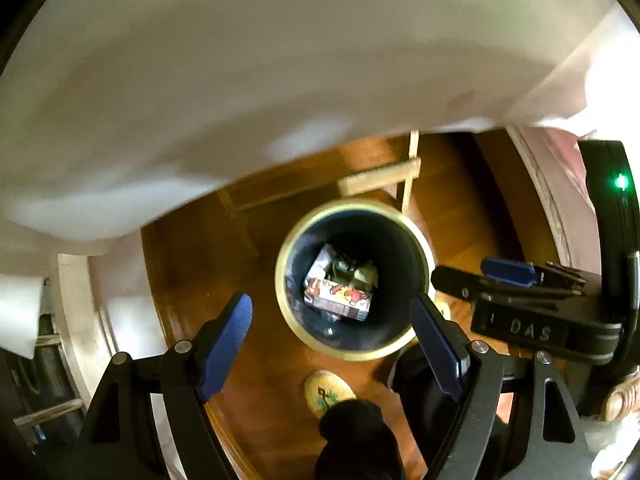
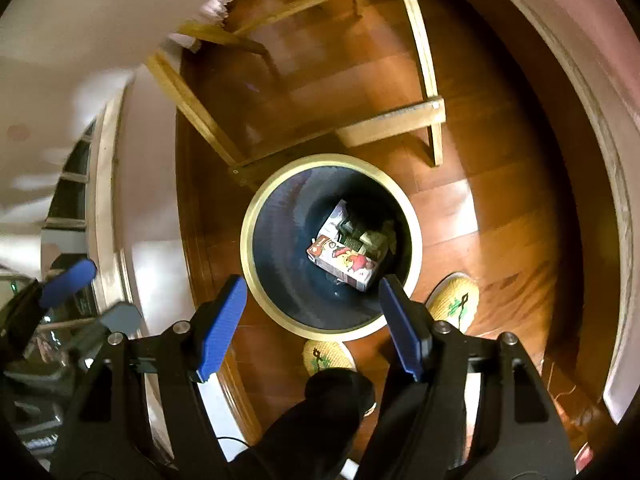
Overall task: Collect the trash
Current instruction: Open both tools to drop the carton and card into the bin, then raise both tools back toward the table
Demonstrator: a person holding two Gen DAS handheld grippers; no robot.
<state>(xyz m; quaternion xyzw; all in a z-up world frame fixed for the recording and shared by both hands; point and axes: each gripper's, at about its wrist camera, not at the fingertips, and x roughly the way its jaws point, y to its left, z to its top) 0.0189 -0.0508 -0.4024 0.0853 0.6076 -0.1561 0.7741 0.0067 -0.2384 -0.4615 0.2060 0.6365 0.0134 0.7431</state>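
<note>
Both wrist cameras are looking straight down into a round trash bin (image 1: 354, 278) with a pale yellow rim and a dark inside, standing on a wooden floor (image 1: 248, 360).

The left wrist view is giving up its whole upper half to a blurred white surface (image 1: 240, 80), so only a short piece of the wooden frame (image 1: 380, 178) beyond the bin is showing. It is also catching the right hand-held gripper (image 1: 480, 276) from the side, coming in from the right edge over the bin's rim, with a green light glowing on its black body. From this side angle its finger gap is not readable.

The right wrist view is showing far more of the floor (image 2: 460, 208) and the light wooden frame (image 2: 400, 120), whose rails and legs are standing just beyond the bin (image 2: 332, 248). It is showing two yellow woven slippers (image 2: 454, 300), near the bin's near edge, where the left view is showing only one (image 1: 328, 390). Here the right hand-held gripper (image 2: 312, 320) is standing wide, its blue pads holding nothing.

The left hand-held gripper (image 1: 338, 344) is likewise standing wide and holding nothing.

The trash is lying at the bottom of the bin: a white carton (image 2: 344, 258) printed with red fruit pictures, tilted on its side, with crumpled darker scraps (image 2: 366, 236) touching it behind. The same carton (image 1: 338, 290) is showing in the left view.
</note>
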